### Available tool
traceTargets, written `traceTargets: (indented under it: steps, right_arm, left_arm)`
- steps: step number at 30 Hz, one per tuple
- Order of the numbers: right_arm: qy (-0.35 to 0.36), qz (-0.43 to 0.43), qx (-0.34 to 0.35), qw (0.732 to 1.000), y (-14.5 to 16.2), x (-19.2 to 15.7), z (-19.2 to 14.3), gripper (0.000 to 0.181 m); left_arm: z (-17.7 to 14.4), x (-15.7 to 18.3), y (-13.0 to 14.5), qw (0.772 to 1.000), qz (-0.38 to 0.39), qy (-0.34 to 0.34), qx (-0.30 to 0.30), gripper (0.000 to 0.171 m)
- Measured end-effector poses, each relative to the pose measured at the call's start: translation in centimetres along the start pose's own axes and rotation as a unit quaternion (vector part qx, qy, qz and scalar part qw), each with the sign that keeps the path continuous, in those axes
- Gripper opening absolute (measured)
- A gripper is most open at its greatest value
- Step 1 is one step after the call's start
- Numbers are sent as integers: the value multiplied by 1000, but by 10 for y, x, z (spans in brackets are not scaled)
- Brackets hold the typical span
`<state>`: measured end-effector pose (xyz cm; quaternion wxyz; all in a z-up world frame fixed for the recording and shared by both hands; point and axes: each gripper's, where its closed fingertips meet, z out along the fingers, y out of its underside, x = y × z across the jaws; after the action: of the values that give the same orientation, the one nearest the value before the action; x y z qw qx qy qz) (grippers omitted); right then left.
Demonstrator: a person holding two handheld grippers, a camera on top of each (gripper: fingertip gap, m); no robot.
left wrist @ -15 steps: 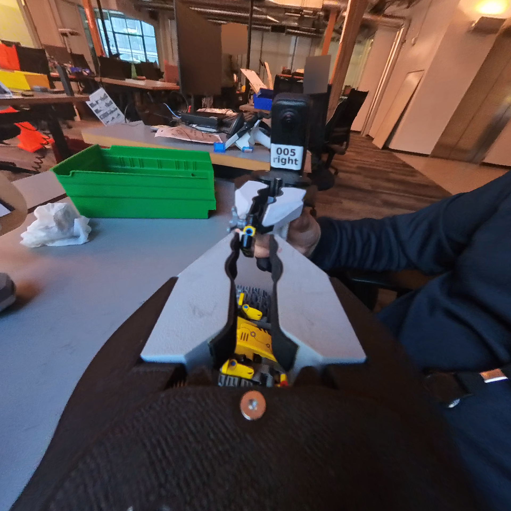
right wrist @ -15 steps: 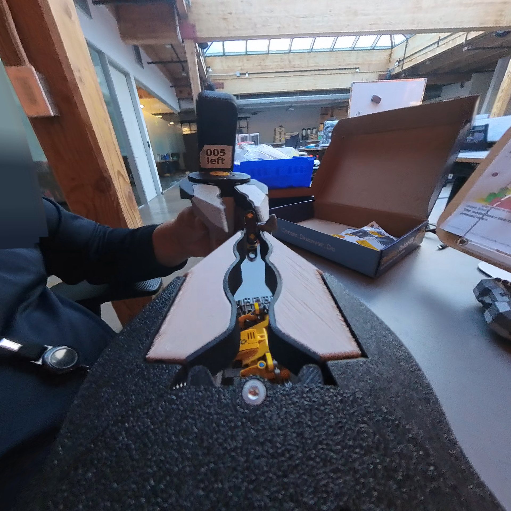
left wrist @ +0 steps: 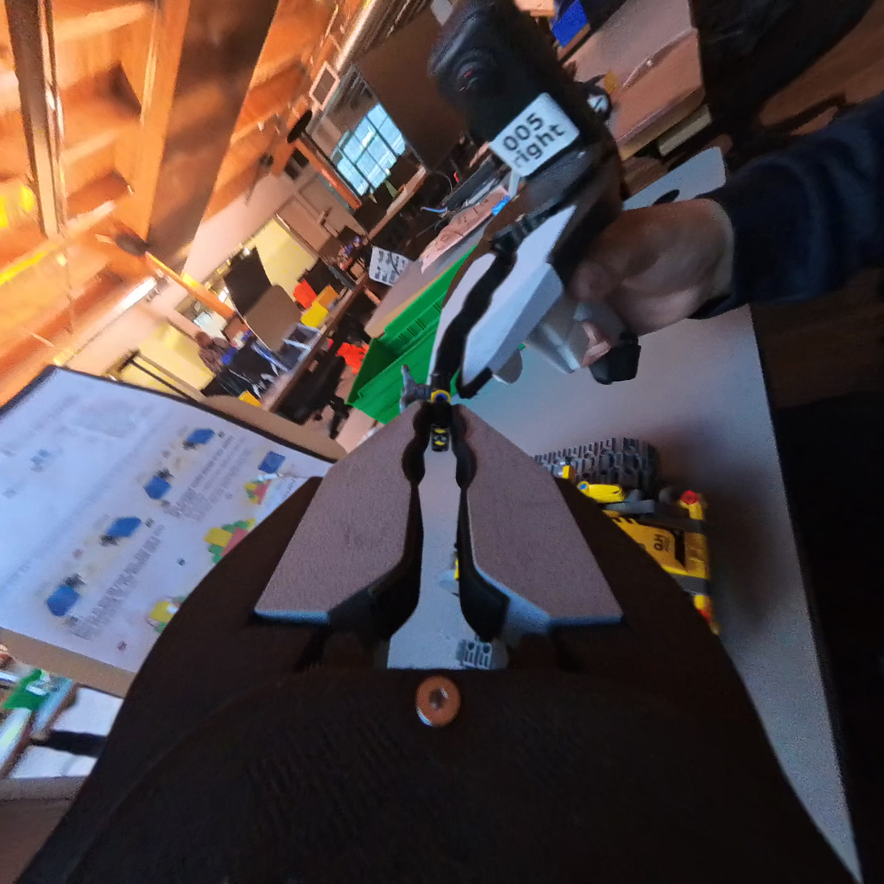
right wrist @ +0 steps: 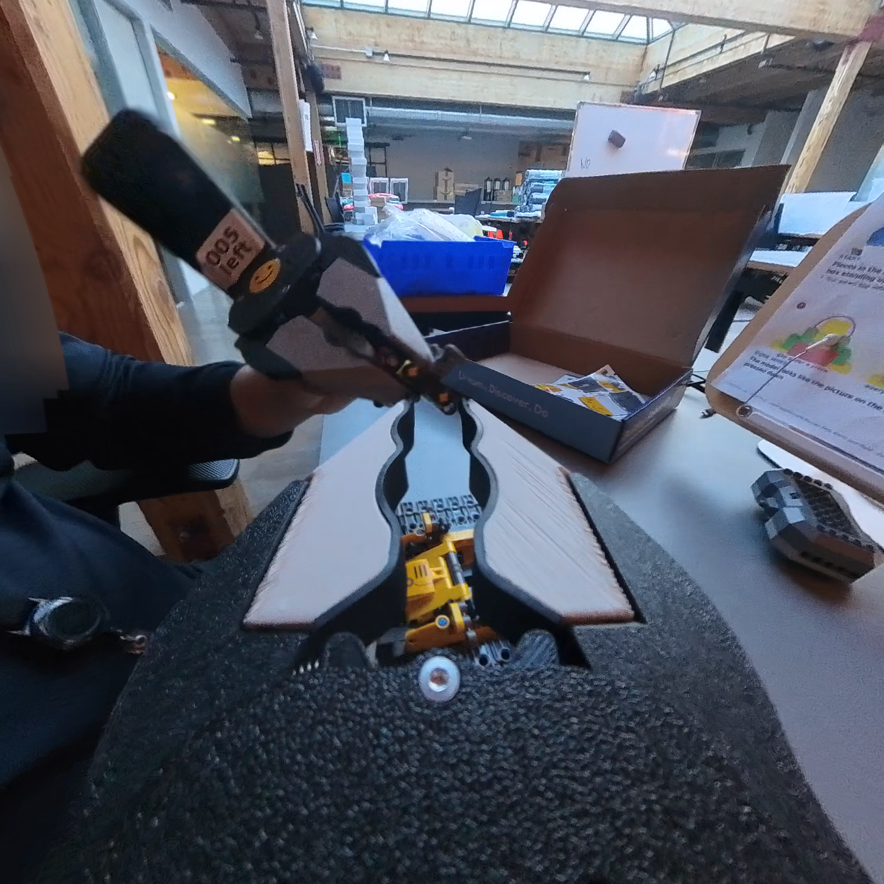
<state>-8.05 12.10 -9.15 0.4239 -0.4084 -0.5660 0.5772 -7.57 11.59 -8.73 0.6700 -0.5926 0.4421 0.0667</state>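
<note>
Now rolled hard sideways against the earlier level pose, left gripper (left wrist: 437, 433) pinching small black-and-yellow piece (left wrist: 439, 437).
Right gripper (right wrist: 433, 406) pinching its far end; could twist loose or snap. Yellow model (right wrist: 433, 583) below on table (right wrist: 717, 550).

Counts on and around the grey table (right wrist: 717, 550)

There were two grippers, the left (left wrist: 437, 421) and the right (right wrist: 433, 406), both meeting over one small black-and-yellow part (left wrist: 439, 437). On the table stood one yellow brick vehicle (right wrist: 433, 581), one open cardboard box (right wrist: 622, 306), one dark brick piece (right wrist: 813, 531) and one instruction board (left wrist: 115, 516). Beyond the table were one green bin (left wrist: 406, 354) and one blue bin (right wrist: 440, 265).
</note>
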Motion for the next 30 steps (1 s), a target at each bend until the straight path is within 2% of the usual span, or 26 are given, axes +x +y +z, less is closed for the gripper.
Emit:
traceTargets:
  steps: [4,8,12,16,19,24,27,30]
  right_arm:
    - [-30,38,29,998,-12,-6,-5,18]
    - [-52,64,59,995,-25,-6,-14,18]
    - [-52,43,33,997,-21,-6,-14,28]
    - [-65,-8,9,998,-16,-16,-11,31]
    - [-121,0,19,992,-19,-34,-13,18]
    - [-199,57,51,977,-26,-54,-15,17]
    - [-210,71,50,974,-24,-57,-14,7]
    - [-213,78,53,972,-24,-56,-14,9]
  left_arm:
    - [-3,1,-7,998,55,-15,18,4]
    - [-4,6,-8,997,68,-3,28,4]
    - [-3,13,-11,997,67,13,39,5]
    - [-4,22,-17,996,44,45,63,5]
    - [-8,28,-26,992,10,75,102,5]
    - [-14,38,-39,981,-23,117,155,6]
    - [-14,42,-41,980,-18,121,160,5]
    - [-14,42,-42,980,-21,120,159,6]
